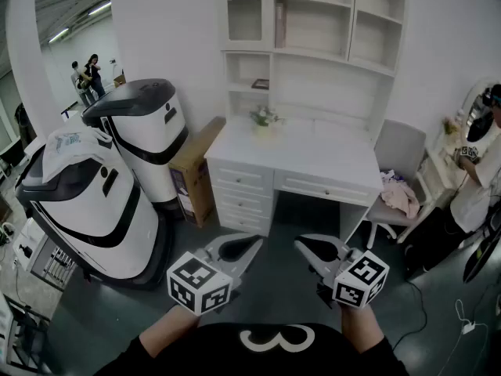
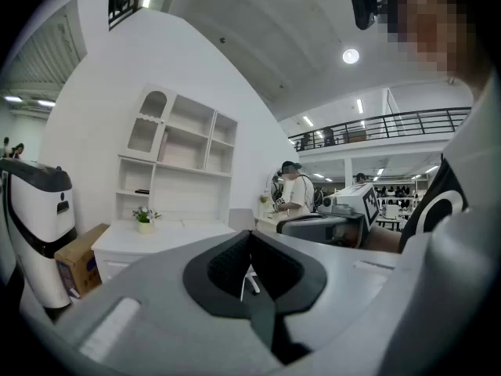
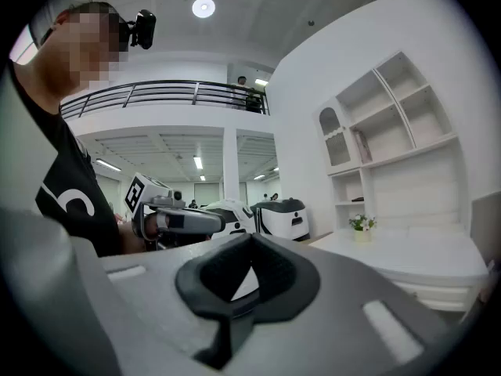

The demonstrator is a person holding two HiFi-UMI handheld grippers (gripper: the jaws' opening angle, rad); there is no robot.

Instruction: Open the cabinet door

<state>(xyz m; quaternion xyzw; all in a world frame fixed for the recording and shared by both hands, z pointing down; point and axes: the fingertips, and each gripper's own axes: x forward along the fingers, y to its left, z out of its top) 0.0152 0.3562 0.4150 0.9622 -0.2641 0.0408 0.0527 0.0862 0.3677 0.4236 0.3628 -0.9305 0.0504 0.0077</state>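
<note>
Approach stage: left gripper (image 1: 249,245) and right gripper (image 1: 307,247) hang well short of the desk (image 1: 313,159), jaws clenched, empty. The cabinet door (image 1: 244,16), upper left of the hutch (image 1: 333,77), looks shut; next, step closer and unclench 1 gripper.

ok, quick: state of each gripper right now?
Left gripper: closed, jaws together, holding nothing.
Right gripper: closed, jaws together, holding nothing.

I hold my left gripper (image 1: 249,244) and my right gripper (image 1: 307,245) low in front of my chest, side by side and roughly level, tips angled toward each other. Both pairs of jaws are closed on nothing.
</note>
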